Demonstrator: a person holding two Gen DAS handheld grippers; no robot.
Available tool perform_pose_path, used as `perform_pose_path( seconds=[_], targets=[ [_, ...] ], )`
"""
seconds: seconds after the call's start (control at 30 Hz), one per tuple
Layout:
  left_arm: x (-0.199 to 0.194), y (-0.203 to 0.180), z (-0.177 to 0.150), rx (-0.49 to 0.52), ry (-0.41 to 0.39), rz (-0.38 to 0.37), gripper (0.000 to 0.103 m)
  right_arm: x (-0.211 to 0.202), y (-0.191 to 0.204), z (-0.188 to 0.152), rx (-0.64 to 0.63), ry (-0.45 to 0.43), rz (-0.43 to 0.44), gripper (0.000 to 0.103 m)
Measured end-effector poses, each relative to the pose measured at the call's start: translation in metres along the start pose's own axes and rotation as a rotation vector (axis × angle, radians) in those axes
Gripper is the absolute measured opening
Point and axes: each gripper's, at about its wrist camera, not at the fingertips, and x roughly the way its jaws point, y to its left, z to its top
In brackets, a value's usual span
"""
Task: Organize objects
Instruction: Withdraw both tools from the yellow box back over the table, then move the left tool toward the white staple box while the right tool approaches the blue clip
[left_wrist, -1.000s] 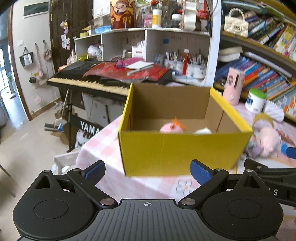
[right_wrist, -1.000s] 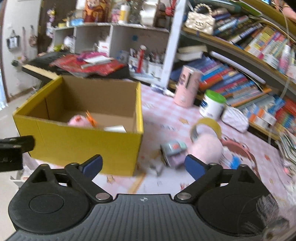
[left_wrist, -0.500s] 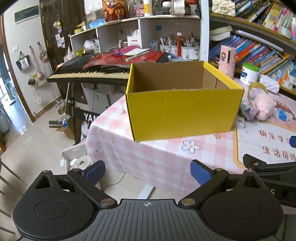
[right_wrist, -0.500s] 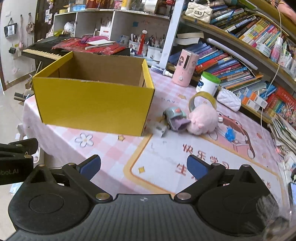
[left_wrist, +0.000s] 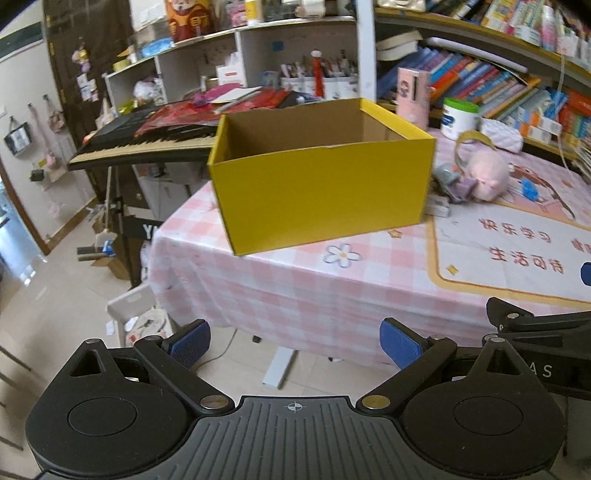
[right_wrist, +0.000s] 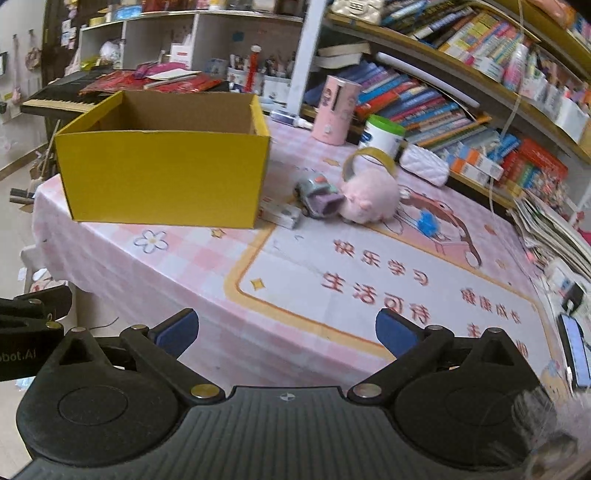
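A yellow cardboard box (left_wrist: 321, 195) stands open on the pink checked table (left_wrist: 280, 284); its inside is hidden from here. It also shows in the right wrist view (right_wrist: 162, 177). Right of it lie a pink plush toy (right_wrist: 369, 197), a grey-purple toy car (right_wrist: 319, 195), a small white box (right_wrist: 282, 214) and a small blue piece (right_wrist: 426, 221). My left gripper (left_wrist: 295, 343) is open and empty, back off the table's front edge. My right gripper (right_wrist: 286, 330) is open and empty, over the table's front edge.
A pink cylinder (right_wrist: 336, 110), a white tub with a green lid (right_wrist: 382, 136) and a white quilted pouch (right_wrist: 424, 164) stand at the back. Bookshelves (right_wrist: 461, 85) line the right. A keyboard (left_wrist: 147, 140) stands behind left. A phone (right_wrist: 574, 354) lies at the right edge.
Both grippers have pulled back and down from the box; the box's contents have dropped out of sight and more of the table front shows. Both stay open.
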Motion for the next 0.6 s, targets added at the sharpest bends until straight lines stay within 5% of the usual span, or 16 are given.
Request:
perform_pose_path(
  seconds=[0.6],
  targets=[
    [0.002,-0.061,0.012,0.146,-0.026,-0.153,0.099,-0.012,-0.061,-0.023,0.139,0.04,-0.161,0.103]
  ],
)
